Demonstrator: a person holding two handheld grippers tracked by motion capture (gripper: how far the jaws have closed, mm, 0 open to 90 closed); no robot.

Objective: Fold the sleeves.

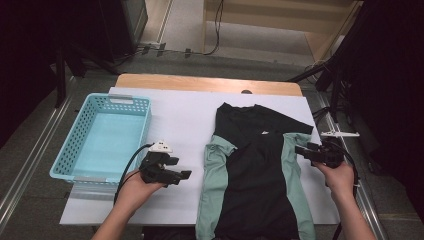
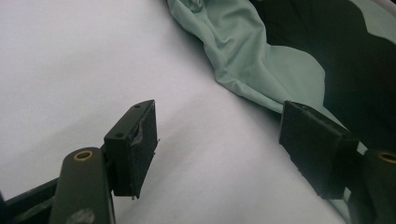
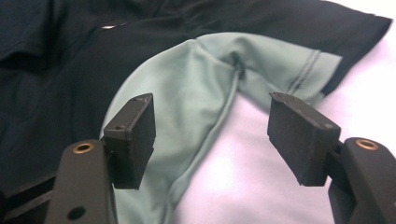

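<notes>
Left tool (image 1: 183, 175) sits in the person's left hand (image 1: 134, 189), just left of the shirt (image 1: 255, 170), jaws pointing toward the garment. Jaws released, nothing between them; in the left gripper view the left tool (image 2: 217, 149) has bare white tabletop cover (image 2: 84, 65) under the gap, with the shirt's mint-green edge (image 2: 252, 65) lying just beyond the far pad.

Right tool (image 1: 301, 149) is held in the right hand (image 1: 340, 177) at the shirt's right edge, jaws pointing inward at the garment. Also released. In the right gripper view the right tool (image 3: 212, 140) straddles the folded mint-green side panel (image 3: 196, 93); the cloth lies below and between the pads, and neither pad presses on it.

Shirt: black body with mint-green side panels, laid flat on the right half of the tabletop (image 1: 210, 82), neck end away from the person, hem hanging over the near edge. Both long sides are folded inward so the green shows as two strips. One black sleeve (image 1: 292, 124) sticks out toward the far right.

A light-blue plastic basket (image 1: 70, 150) stands on the left part of the tabletop, well apart from the shirt, just beside the left tool. A white clothes hanger (image 1: 340, 134) lies at the right edge, near the right tool. Black cables trail from both tools back toward the person.
</notes>
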